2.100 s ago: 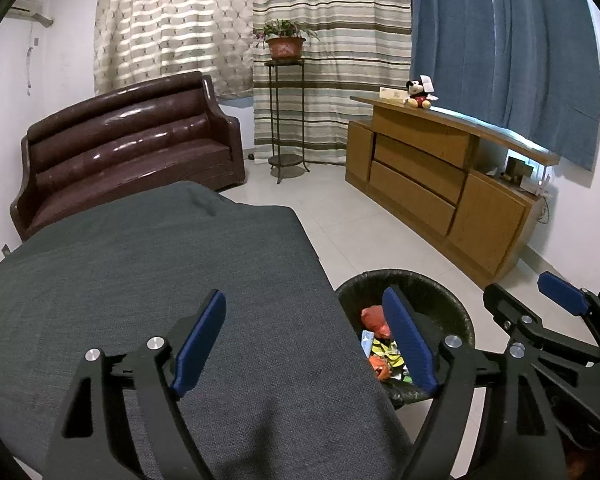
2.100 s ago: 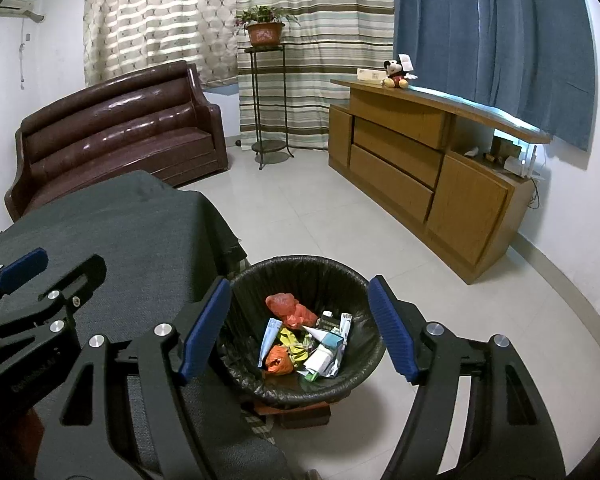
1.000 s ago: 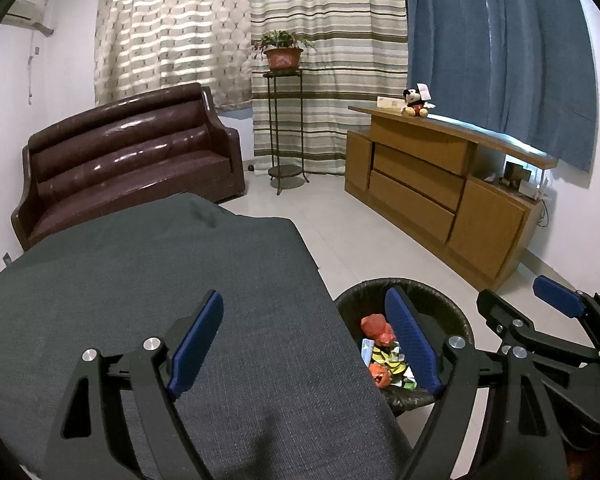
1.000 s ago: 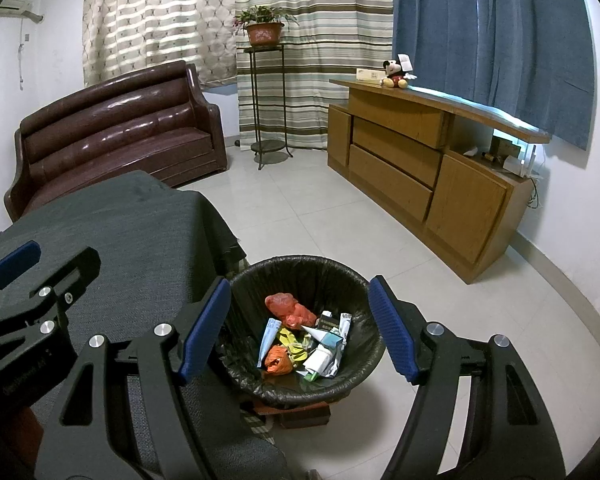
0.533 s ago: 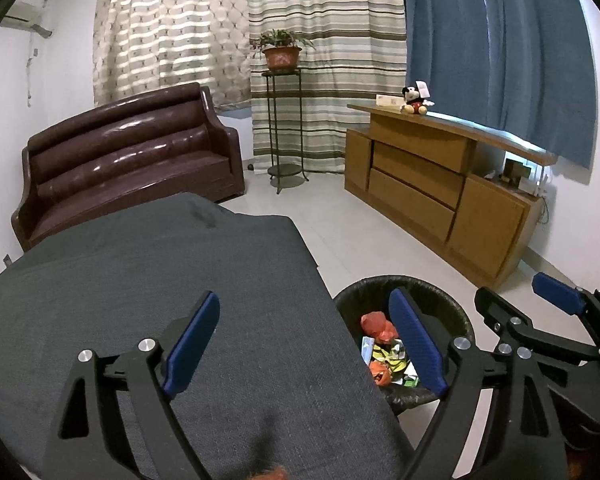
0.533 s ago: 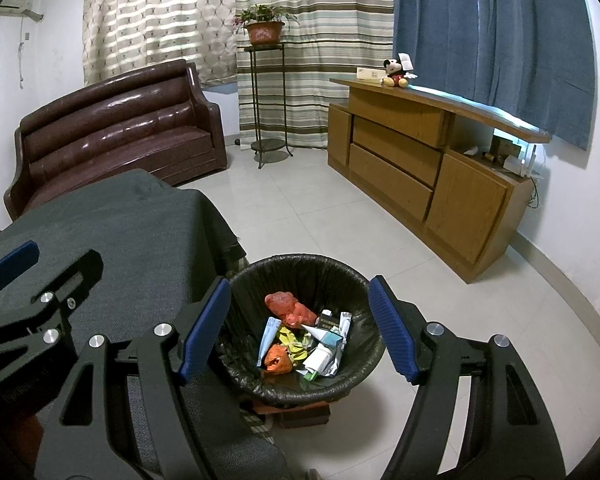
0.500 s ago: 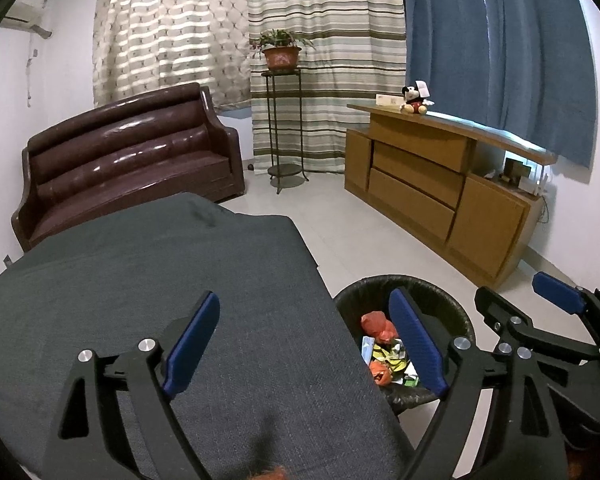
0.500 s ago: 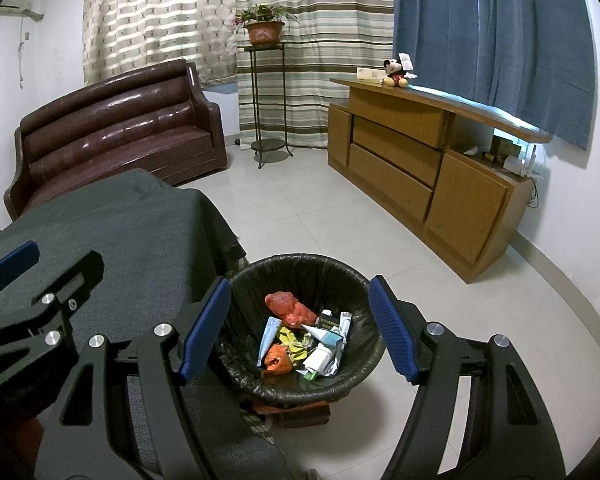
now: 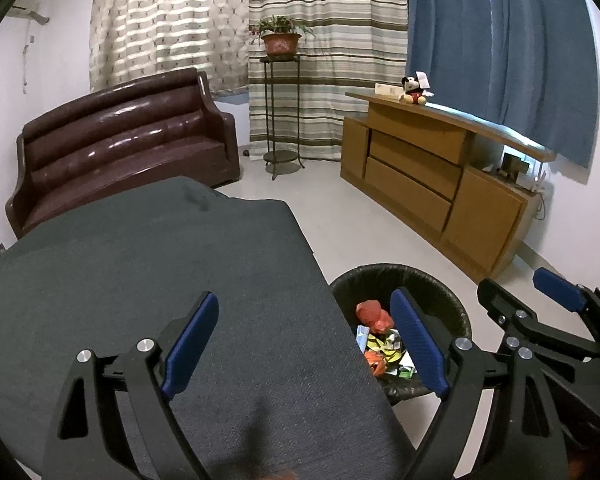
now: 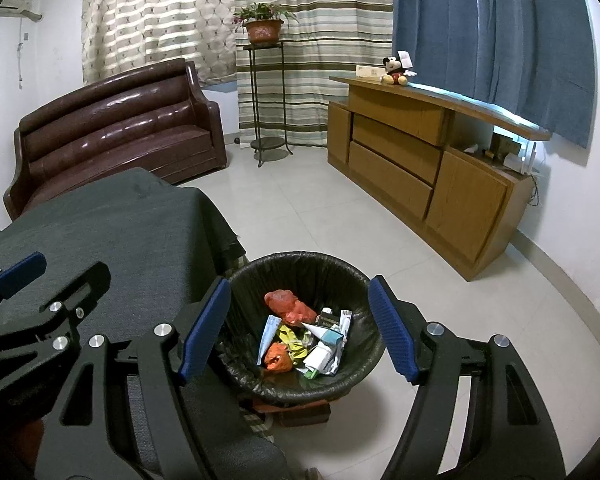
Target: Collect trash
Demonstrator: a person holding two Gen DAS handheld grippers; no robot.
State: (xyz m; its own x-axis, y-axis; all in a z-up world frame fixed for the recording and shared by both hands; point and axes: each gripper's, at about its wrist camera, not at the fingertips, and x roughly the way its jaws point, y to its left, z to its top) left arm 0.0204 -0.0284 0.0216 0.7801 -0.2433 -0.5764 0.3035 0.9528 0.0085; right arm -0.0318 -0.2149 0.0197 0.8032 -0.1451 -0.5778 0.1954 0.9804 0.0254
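Left gripper [image 9: 304,344], lower centre, hangs over the bare grey tablecloth [image 9: 140,264], jaws spread, nothing between. Right gripper [image 10: 300,328], equally released and empty, frames the black-lined bin [image 10: 356,280]; collected trash [image 10: 300,336] lies inside, likely deposit complete.

My fingers [image 9: 192,340] were matt black plastic with ribbed blue pads and shiny metal screws. The tabletop [image 9: 140,272] wore a dark grey woven cloth, rough and matt. The bin [image 10: 300,268] was lined with a crinkled, faintly glossy black plastic bag holding crumpled paper and wrappers [image 10: 300,336]. The sofa [image 10: 116,136] looked like glossy brown leather, the cabinet [image 10: 420,160] matt wood, and the floor [image 10: 320,208] smooth pale tile.
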